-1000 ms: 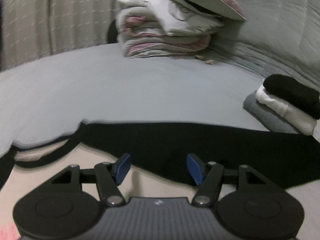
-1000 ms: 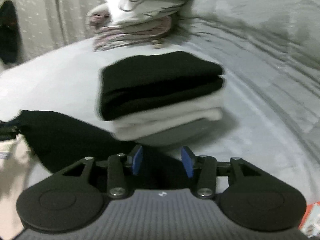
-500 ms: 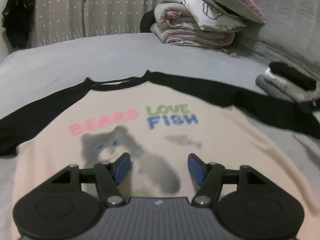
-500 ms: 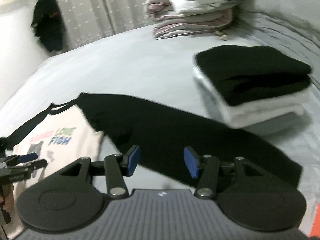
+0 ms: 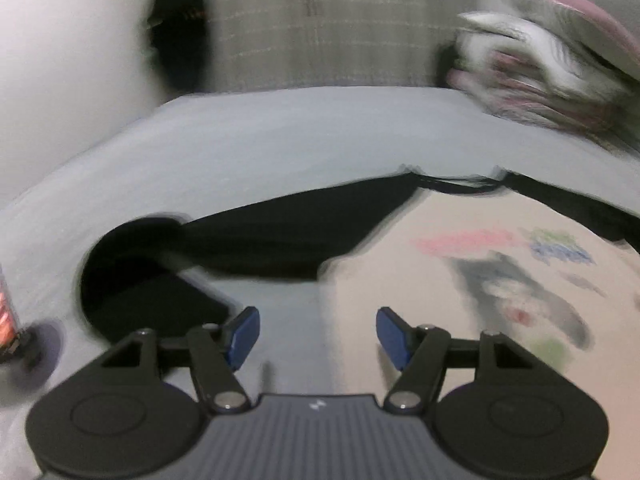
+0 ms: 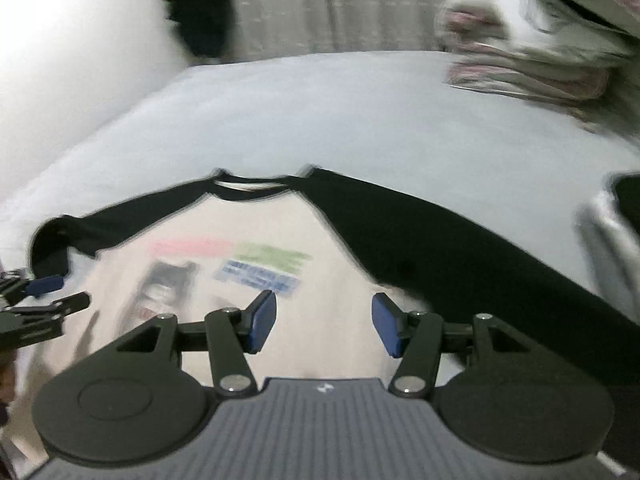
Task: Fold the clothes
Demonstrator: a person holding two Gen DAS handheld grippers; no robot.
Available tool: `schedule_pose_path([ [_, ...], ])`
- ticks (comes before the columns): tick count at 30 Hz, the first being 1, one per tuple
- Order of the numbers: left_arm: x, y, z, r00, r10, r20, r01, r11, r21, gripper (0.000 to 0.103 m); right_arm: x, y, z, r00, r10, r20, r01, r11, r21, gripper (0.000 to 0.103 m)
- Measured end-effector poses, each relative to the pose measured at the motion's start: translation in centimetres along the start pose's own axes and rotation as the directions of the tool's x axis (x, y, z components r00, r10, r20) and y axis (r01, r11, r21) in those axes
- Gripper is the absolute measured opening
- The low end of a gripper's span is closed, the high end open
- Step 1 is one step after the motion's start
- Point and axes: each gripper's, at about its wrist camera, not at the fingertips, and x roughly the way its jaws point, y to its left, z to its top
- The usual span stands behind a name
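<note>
1. two grippers, left gripper and right gripper, are spread and carry nothing.
2. the shirt lies flat ahead of us on the bed.
3. we judge it soft and light; take the sleeve edge.

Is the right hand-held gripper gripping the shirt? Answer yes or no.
No: the right hand-held gripper is open, its blue fingers spread apart with nothing between them, above the shirt lying on the bed.

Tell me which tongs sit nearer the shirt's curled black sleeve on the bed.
Left. The left tongs hover open just beside the curled black sleeve, at the shirt's edge. The right tongs hover open over its printed front, farther away.
</note>
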Motion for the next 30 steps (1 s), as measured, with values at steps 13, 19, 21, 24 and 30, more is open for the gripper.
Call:
schedule_pose_path([
  [13,4.6,8.9,2.2,0.935,0.338,-0.107,-0.354,0.878,-0.322,0.066,11.5,13.6,5.1,0.936,0.352,0.015,-0.35,0.934,-0.066,0.057],
  [19,6.7,10.2,1.8,0.916,0.364,-0.167,-0.4,0.835,-0.377,0.065,16.5,16.5,4.8,0.888,0.459,-0.02,-0.46,0.887,-0.033,0.058],
  [21,6.9,10.3,1.3,0.916,0.374,-0.147,-0.401,0.829,-0.389,0.064,17.9,16.5,3.9,0.88,0.473,-0.045,-0.475,0.88,-0.016,0.058],
  [24,7.1,10.5,0.7,0.913,0.392,-0.113,-0.402,0.82,-0.407,0.045,18.5,16.4,2.9,0.881,0.469,-0.06,-0.471,0.882,-0.028,0.058],
  [30,7.7,8.7,0.6,0.9,0.434,-0.022,-0.417,0.847,-0.329,0.008,18.0,13.7,3.0,0.836,0.548,-0.016,-0.546,0.836,0.055,0.063],
])
